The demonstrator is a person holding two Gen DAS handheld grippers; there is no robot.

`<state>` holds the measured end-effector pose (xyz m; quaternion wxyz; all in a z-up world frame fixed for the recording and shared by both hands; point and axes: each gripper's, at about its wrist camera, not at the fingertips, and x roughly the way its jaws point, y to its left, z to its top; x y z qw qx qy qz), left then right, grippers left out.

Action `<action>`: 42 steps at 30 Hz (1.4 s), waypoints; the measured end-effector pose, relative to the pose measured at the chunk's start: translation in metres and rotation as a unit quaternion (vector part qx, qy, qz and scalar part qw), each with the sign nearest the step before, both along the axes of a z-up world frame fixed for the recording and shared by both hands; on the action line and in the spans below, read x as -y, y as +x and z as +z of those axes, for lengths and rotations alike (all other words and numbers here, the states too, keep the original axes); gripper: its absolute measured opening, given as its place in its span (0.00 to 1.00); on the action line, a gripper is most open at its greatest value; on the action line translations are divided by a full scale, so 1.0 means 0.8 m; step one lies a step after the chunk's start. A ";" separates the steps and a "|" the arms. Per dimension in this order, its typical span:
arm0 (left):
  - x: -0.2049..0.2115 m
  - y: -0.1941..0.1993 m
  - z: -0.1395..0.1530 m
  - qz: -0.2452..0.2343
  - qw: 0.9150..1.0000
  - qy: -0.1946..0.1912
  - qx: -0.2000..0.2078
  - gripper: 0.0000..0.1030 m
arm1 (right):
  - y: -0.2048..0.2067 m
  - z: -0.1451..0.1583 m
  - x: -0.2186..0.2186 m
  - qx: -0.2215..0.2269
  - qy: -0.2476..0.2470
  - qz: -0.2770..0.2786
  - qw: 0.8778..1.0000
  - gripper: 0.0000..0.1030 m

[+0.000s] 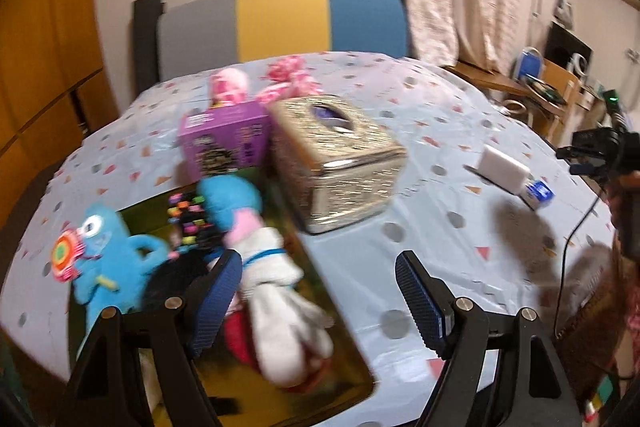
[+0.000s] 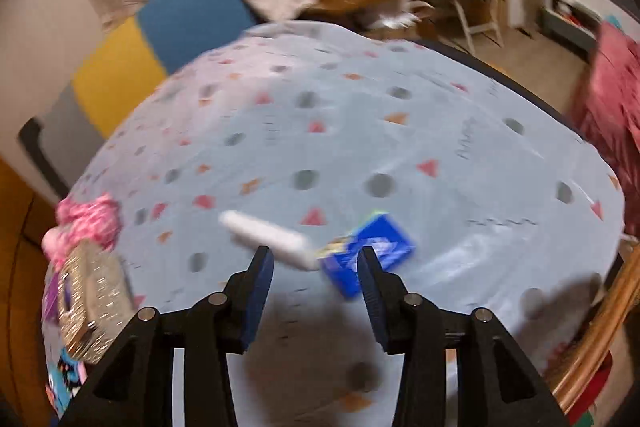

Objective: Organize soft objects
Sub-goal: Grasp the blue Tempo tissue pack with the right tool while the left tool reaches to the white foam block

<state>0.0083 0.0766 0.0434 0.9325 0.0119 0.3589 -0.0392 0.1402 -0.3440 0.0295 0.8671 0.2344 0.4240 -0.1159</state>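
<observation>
The left gripper [image 1: 320, 299] hangs wide apart and empty over plush toys [image 1: 276, 291] in a tray [image 1: 352, 379]. The right gripper [image 2: 316, 287], fingers apart, holds nothing; a white sponge [image 2: 268, 239] lies just ahead on the table [image 2: 360, 131]

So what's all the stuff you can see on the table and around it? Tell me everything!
blue monster plush: one, blue, in the tray at the near left
white plush: one, white with pink and a blue top, lying in the tray
tray: one, dark and shiny, near left of the table
purple box: one, purple, behind the tray
tissue box: one, silver-gold, mid table, beside the purple box
pink soft things: a few, pink, at the far edge
white block: one, white, on the right side
blue packet: one, blue, next to the white block
tablecloth: one, pale blue with dots and triangles
chair: one, grey, yellow and blue, behind the table
left gripper: open, empty
right gripper: open, empty
</observation>
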 end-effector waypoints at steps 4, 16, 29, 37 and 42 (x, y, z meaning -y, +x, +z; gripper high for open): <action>0.027 0.012 -0.005 -0.031 0.999 -0.007 -0.014 0.80 | 0.016 -0.029 0.030 -0.059 0.019 0.001 0.998 0.43; 0.073 0.027 -0.013 -0.079 0.996 -0.011 -0.035 0.84 | 0.069 -0.063 0.011 -0.157 -0.067 0.147 0.974 0.74; 0.111 0.060 -0.013 -0.102 0.993 -0.030 -0.059 0.84 | 0.098 -0.097 -0.021 -0.237 -0.147 0.216 0.936 0.68; 0.164 0.111 -0.031 -0.116 0.985 -0.060 -0.111 0.82 | 0.060 -0.064 0.049 -0.149 -0.038 0.095 0.984 0.39; 0.201 0.143 -0.039 -0.131 0.978 -0.078 -0.141 0.82 | 0.063 -0.069 0.055 -0.151 -0.008 0.103 0.983 0.36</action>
